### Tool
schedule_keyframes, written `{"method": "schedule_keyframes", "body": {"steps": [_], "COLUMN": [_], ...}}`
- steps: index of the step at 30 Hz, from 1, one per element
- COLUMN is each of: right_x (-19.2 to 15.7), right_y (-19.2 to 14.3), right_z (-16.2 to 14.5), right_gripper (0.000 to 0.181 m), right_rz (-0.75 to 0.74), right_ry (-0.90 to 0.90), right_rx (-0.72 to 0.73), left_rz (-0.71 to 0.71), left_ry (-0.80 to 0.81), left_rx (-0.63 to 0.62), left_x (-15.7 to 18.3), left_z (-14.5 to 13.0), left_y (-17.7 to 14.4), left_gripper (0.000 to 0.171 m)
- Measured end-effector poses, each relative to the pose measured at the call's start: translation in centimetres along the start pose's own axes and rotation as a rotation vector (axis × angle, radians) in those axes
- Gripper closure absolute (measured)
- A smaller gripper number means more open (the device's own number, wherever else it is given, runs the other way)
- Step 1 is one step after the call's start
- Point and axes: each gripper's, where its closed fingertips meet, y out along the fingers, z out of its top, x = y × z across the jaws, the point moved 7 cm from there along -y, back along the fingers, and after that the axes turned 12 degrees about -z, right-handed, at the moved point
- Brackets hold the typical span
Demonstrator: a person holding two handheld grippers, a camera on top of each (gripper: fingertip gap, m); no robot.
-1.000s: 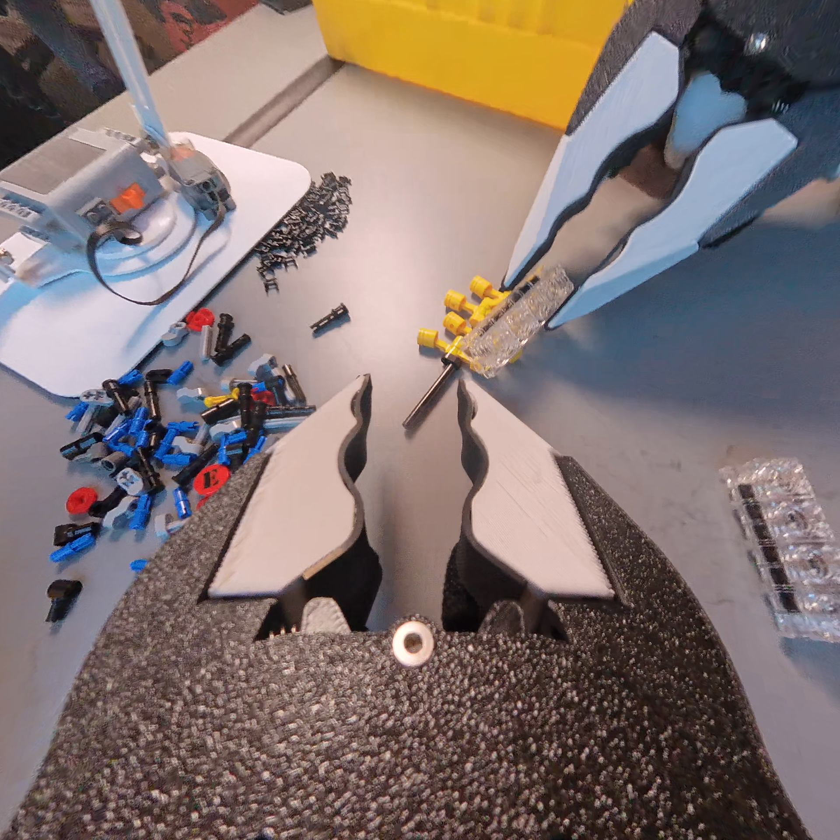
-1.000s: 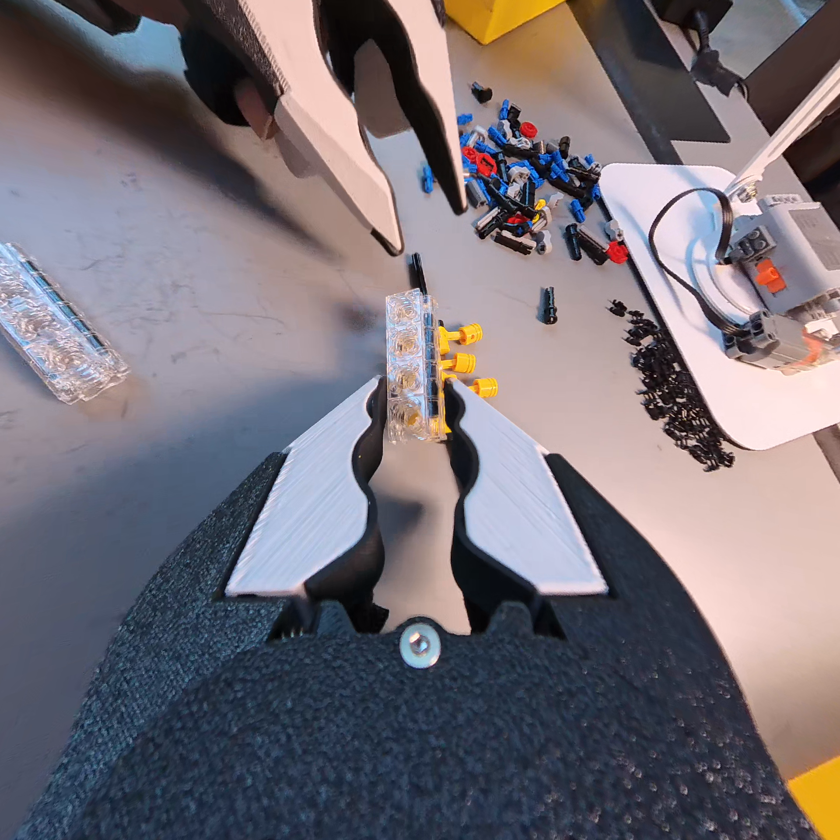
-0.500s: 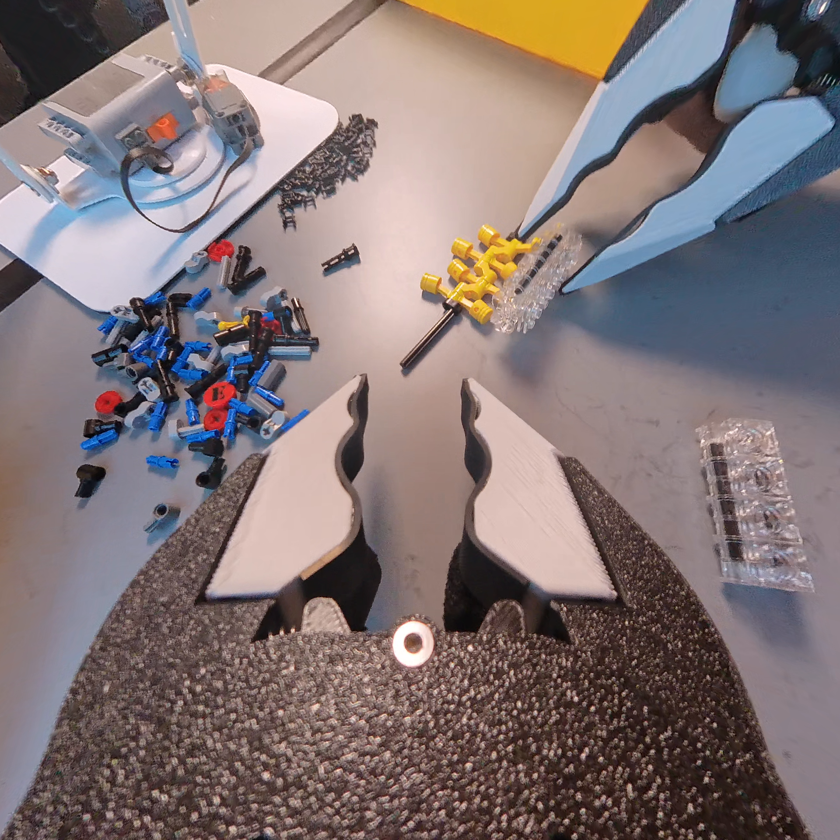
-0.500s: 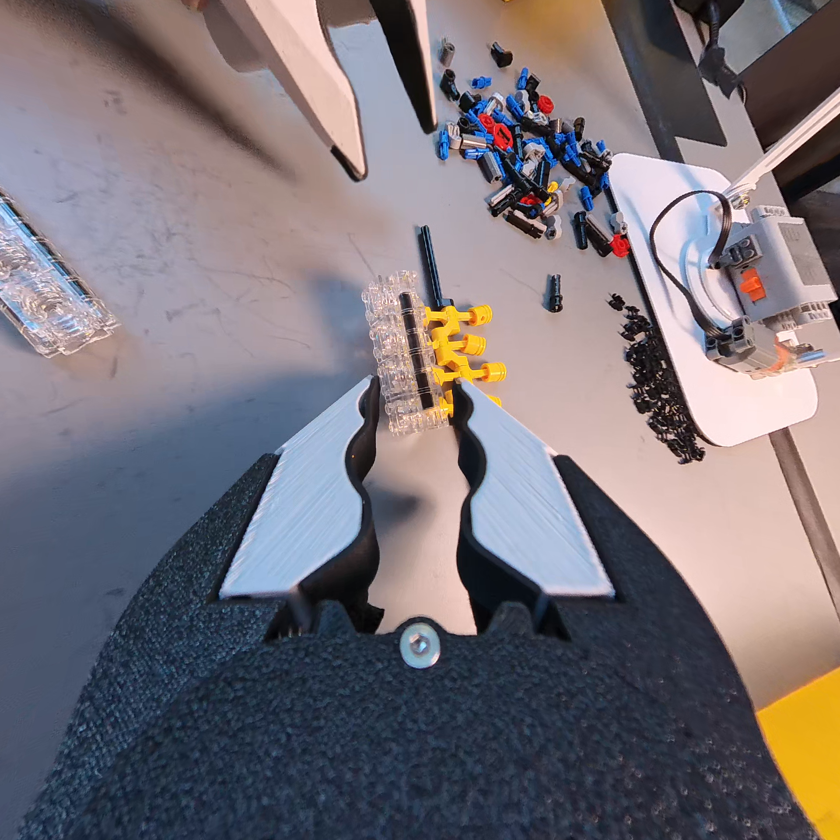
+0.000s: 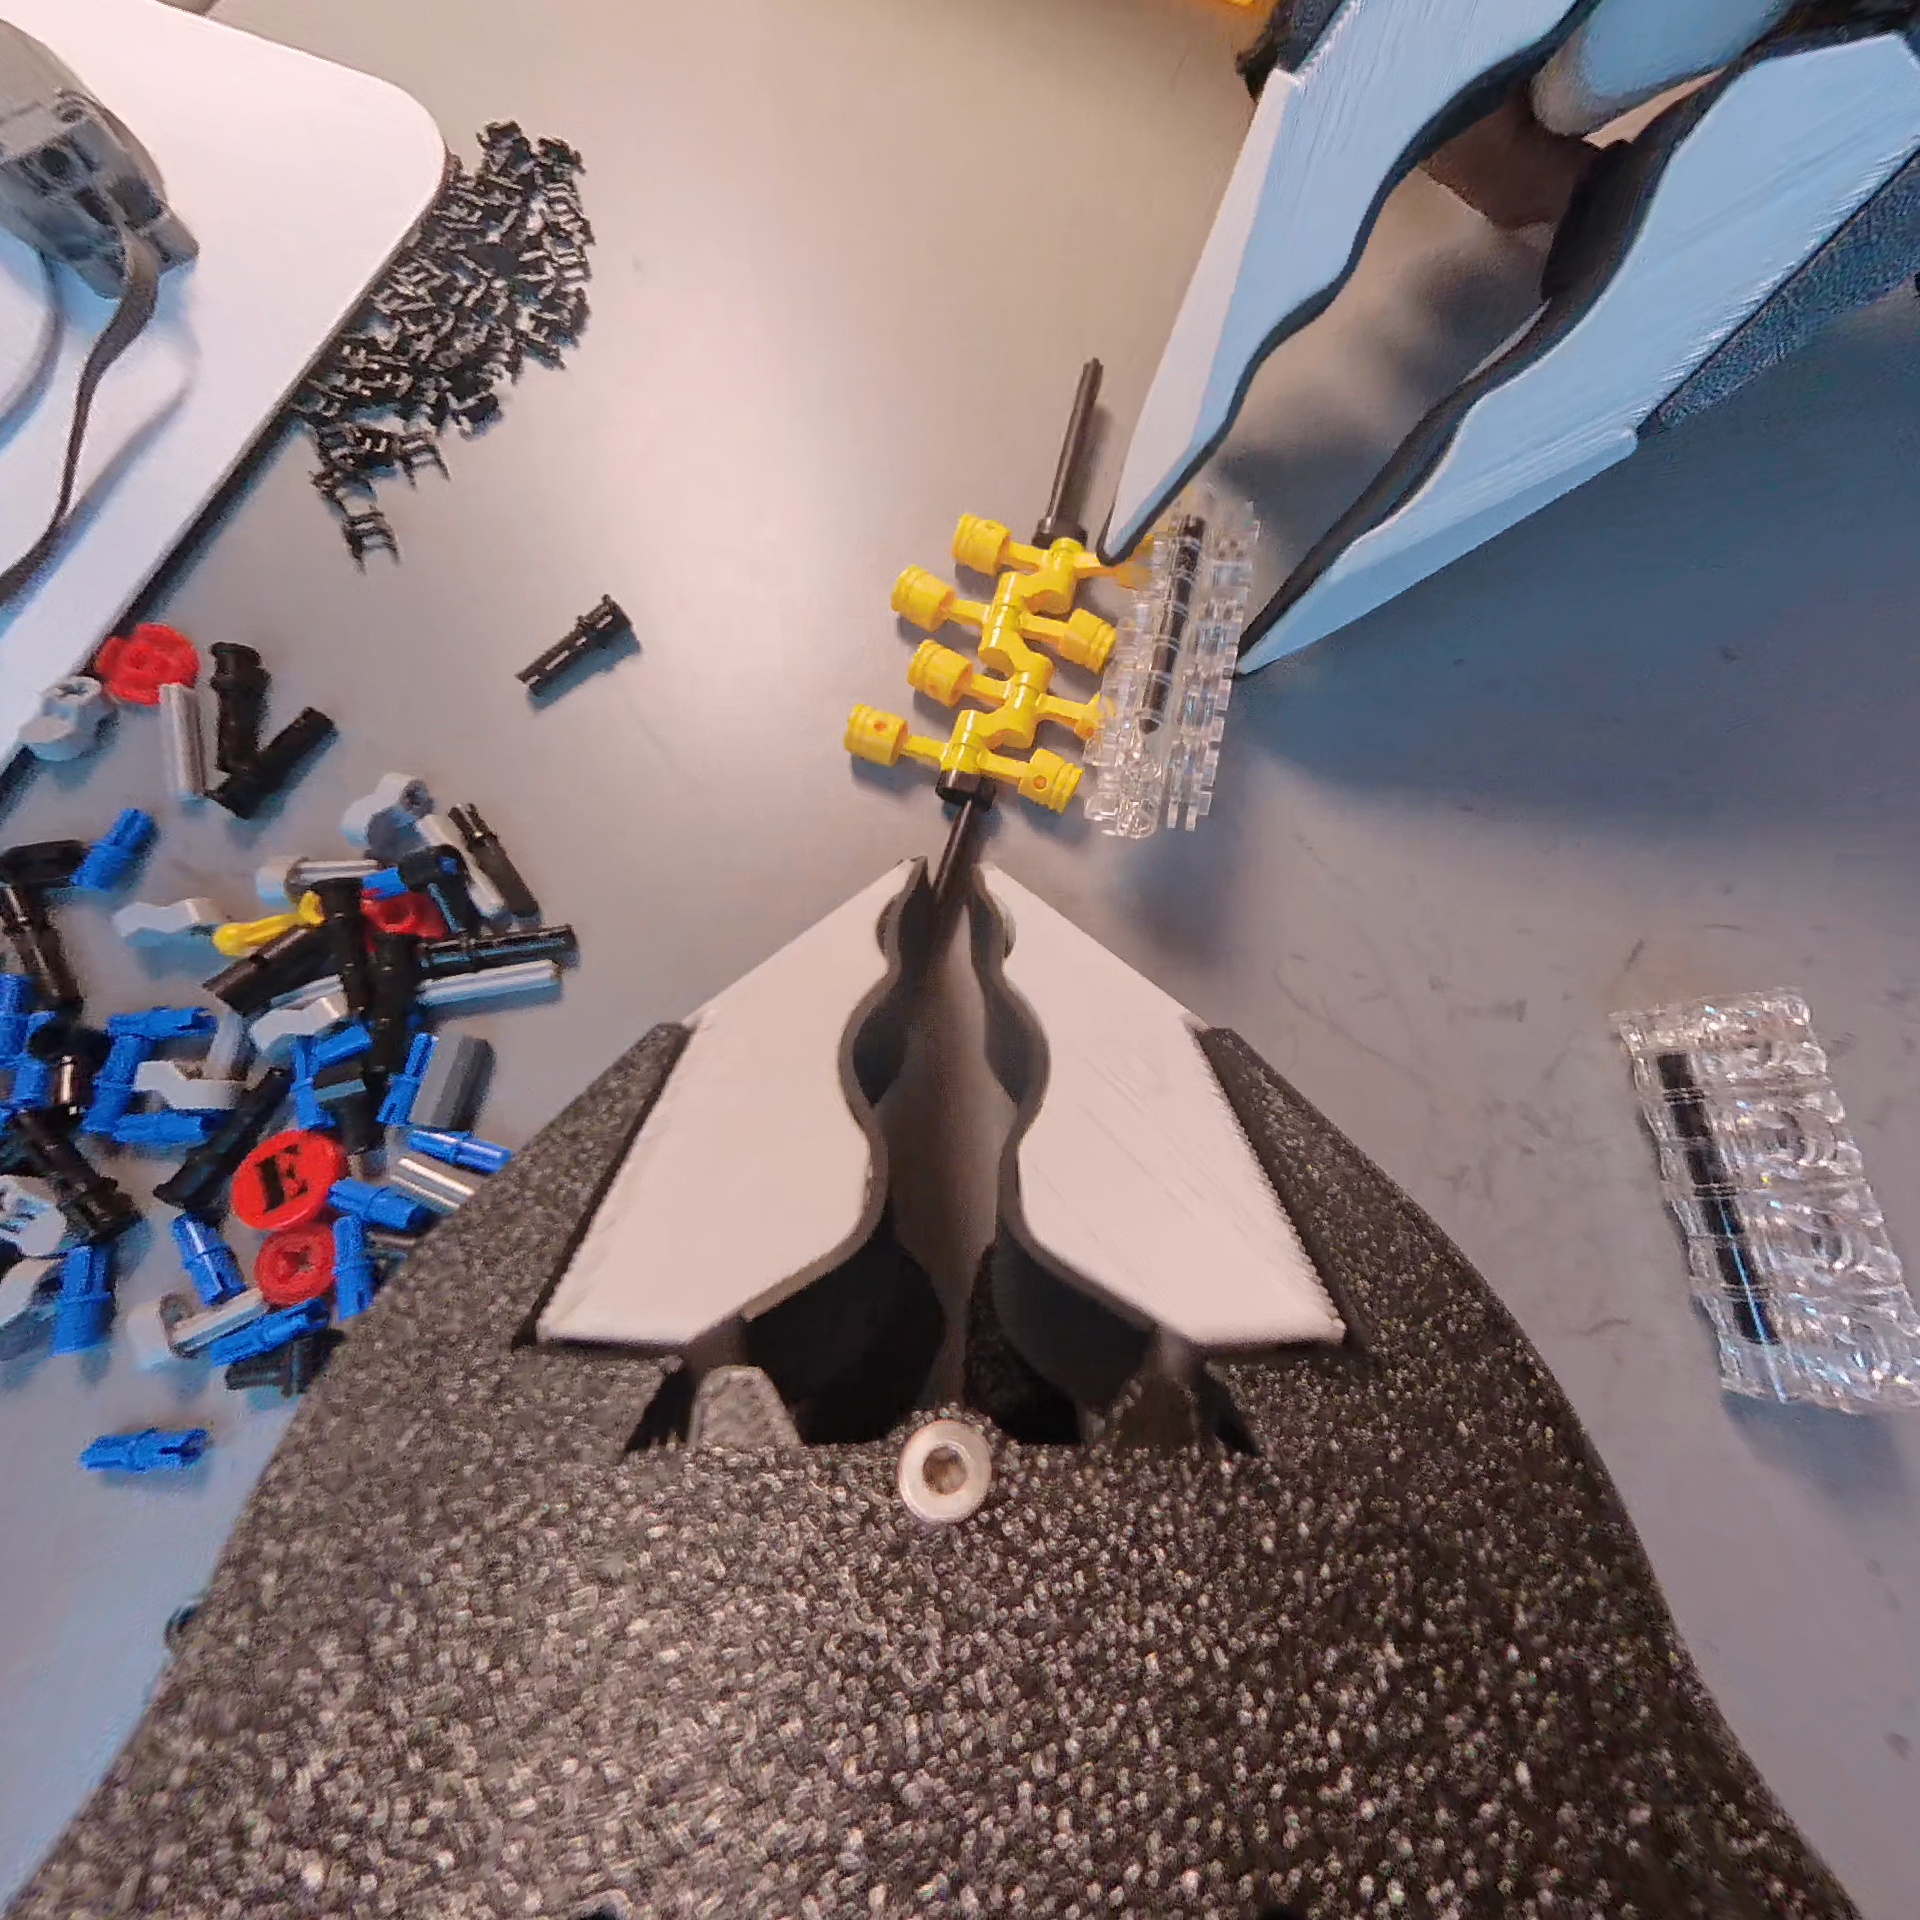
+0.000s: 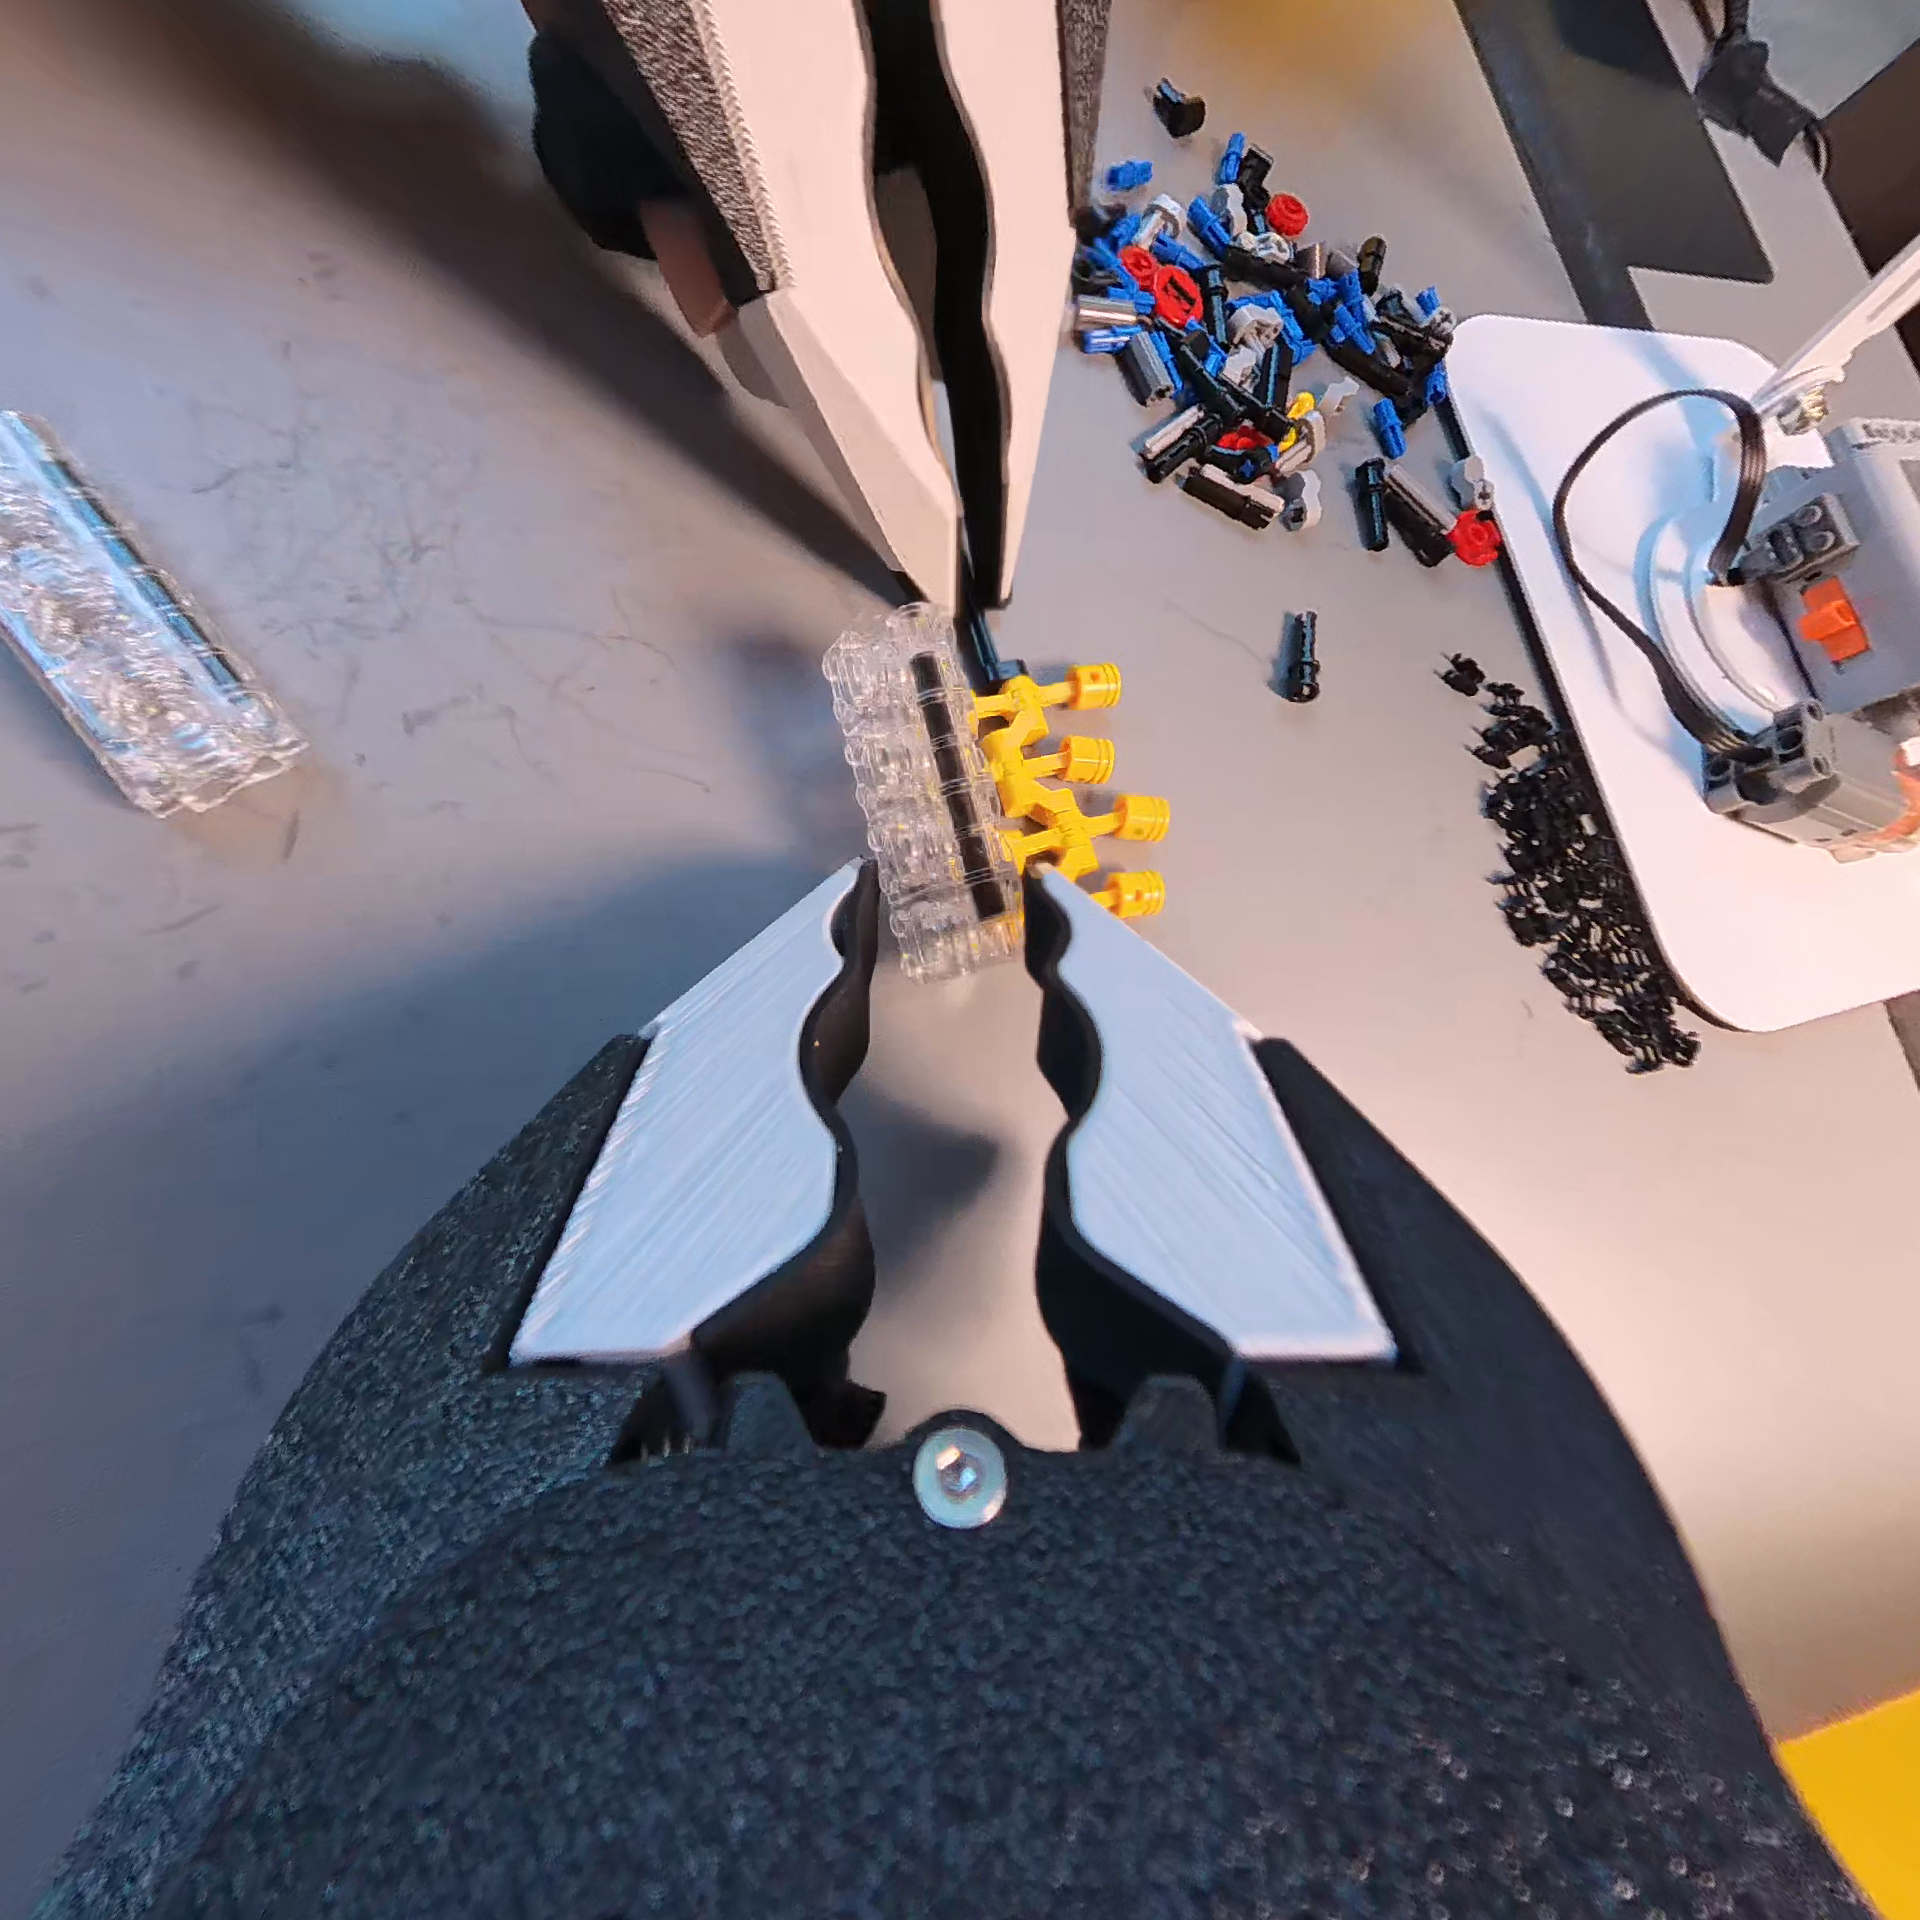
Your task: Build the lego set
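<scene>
A yellow piston-and-crank assembly (image 5: 997,665) on a black axle (image 5: 1070,447) lies on the grey table, joined to a clear studded block (image 5: 1169,675). My left gripper (image 5: 951,883) is shut on the near end of the axle. My right gripper (image 6: 951,883) is shut on the near end of the clear block (image 6: 935,790), with the yellow pistons (image 6: 1081,790) to its right. In the right wrist view the left gripper (image 6: 977,597) comes in from the top and pinches the axle (image 6: 982,649). In the left wrist view the right gripper (image 5: 1179,603) straddles the block's far end.
A second clear block (image 5: 1766,1195) lies apart on the table (image 6: 125,644). A heap of blue, black, red and grey small parts (image 5: 260,1039) and a pile of tiny black links (image 5: 447,291) lie beside a white plate (image 6: 1621,935) bearing a grey motor (image 6: 1818,675). A lone black pin (image 5: 577,644). Tip to tip, the grippers are about 7 cm apart.
My left gripper was open and back from the parts. It has moved forward and shut on the axle's end. The assembly has turned in the right gripper's hold.
</scene>
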Motion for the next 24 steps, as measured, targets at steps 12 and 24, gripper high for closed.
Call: {"method": "schedule_keyframes", "body": {"steps": [12,24], "right_x": [-3.5,-4.4], "right_y": [-2.4,-2.5], "right_z": [1.7,1.7], "right_gripper": [0.155,0.155], "right_rz": [0.194,0.257], "right_ry": [-0.049,0.008], "right_rx": [0.008,-0.015], "left_rz": [-0.317,-0.384], "left_ry": [0.151,0.177], "left_rx": [-0.124,-0.116], "left_x": [3.8,4.5], "left_z": [-1.5,-1.9], "left_y": [-0.9,-1.0], "left_gripper": [0.168,0.167]}}
